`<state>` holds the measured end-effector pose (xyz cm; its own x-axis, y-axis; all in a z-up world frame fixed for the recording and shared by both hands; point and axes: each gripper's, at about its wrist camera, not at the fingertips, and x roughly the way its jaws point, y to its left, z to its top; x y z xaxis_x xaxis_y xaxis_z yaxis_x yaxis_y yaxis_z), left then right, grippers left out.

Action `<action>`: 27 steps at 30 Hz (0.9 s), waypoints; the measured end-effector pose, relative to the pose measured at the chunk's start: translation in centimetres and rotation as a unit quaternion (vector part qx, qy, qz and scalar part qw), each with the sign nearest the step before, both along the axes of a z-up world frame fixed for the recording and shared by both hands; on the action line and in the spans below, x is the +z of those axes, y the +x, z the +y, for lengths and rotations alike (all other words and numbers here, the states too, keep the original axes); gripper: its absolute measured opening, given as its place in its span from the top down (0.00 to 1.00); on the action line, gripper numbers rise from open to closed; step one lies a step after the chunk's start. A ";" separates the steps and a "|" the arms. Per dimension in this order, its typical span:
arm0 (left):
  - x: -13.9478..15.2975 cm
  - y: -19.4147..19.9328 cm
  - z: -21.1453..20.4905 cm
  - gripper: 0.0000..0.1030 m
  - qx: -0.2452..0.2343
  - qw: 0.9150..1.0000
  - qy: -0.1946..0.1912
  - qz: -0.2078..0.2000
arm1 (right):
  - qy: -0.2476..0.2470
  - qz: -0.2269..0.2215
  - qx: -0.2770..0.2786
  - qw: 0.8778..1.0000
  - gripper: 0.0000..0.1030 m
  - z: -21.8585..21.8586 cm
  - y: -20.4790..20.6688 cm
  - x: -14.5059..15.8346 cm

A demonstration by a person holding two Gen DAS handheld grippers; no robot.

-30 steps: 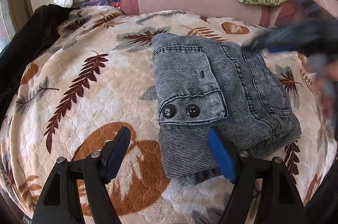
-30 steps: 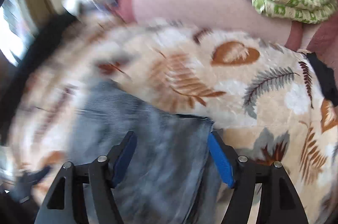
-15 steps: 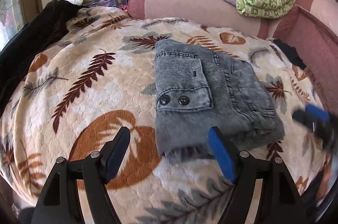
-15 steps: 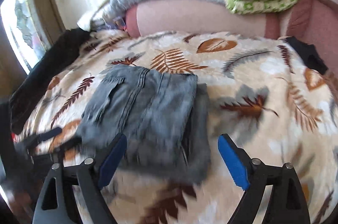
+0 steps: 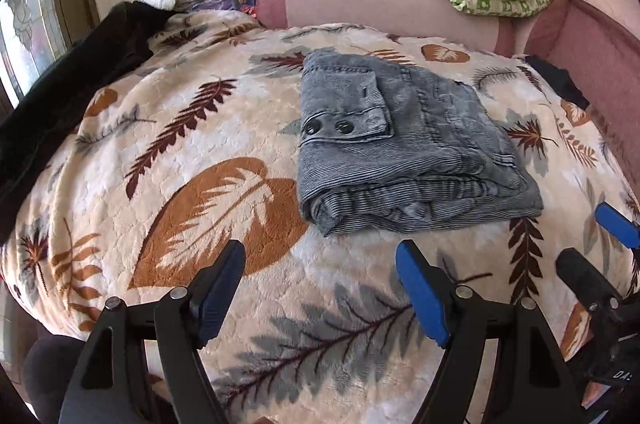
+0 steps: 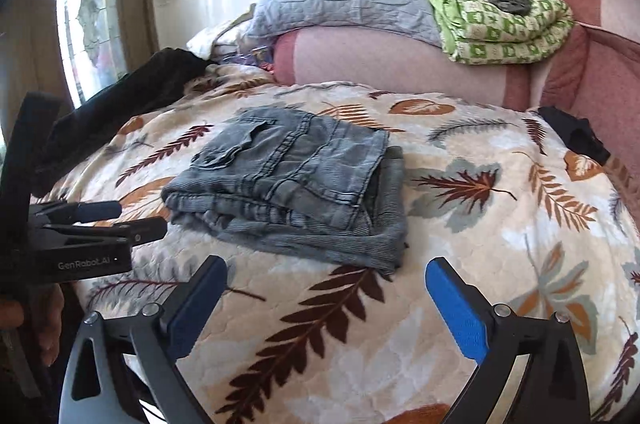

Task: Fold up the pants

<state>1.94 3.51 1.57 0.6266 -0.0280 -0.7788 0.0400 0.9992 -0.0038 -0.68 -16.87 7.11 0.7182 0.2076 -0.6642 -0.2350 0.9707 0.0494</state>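
Both wrist cameras look obliquely down, left and right, sharing the folded pants (image 5: 404, 148).

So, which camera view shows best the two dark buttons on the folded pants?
The left wrist view. There the two dark buttons face the camera, side by side on the pocket flap of the folded pants, sharp and unobstructed. The right wrist view shows the same pants from the other side; the flap is foreshortened and no buttons can be made out.
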 end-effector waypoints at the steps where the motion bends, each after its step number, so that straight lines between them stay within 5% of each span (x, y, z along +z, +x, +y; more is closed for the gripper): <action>1: 0.4 -0.2 -0.2 0.24 -0.002 1.000 0.000 -0.005 | 0.000 -0.003 0.000 1.000 0.02 0.0 -0.1 0.1; 15: 3.0 -0.4 -1.7 0.10 -0.017 0.999 -0.038 -0.023 | 0.020 -0.003 -0.017 1.000 0.02 -1.5 0.2 0.5; 27: 3.4 -0.6 -1.9 0.07 -0.010 0.999 -0.022 -0.037 | 0.027 0.008 -0.036 0.999 0.02 -2.6 0.8 0.1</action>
<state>1.36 1.60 4.99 0.6817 -0.0747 -0.7278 0.0613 0.9971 -0.0448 0.11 -19.51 7.25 0.7224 0.1905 -0.6647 -0.1626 0.9811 0.1045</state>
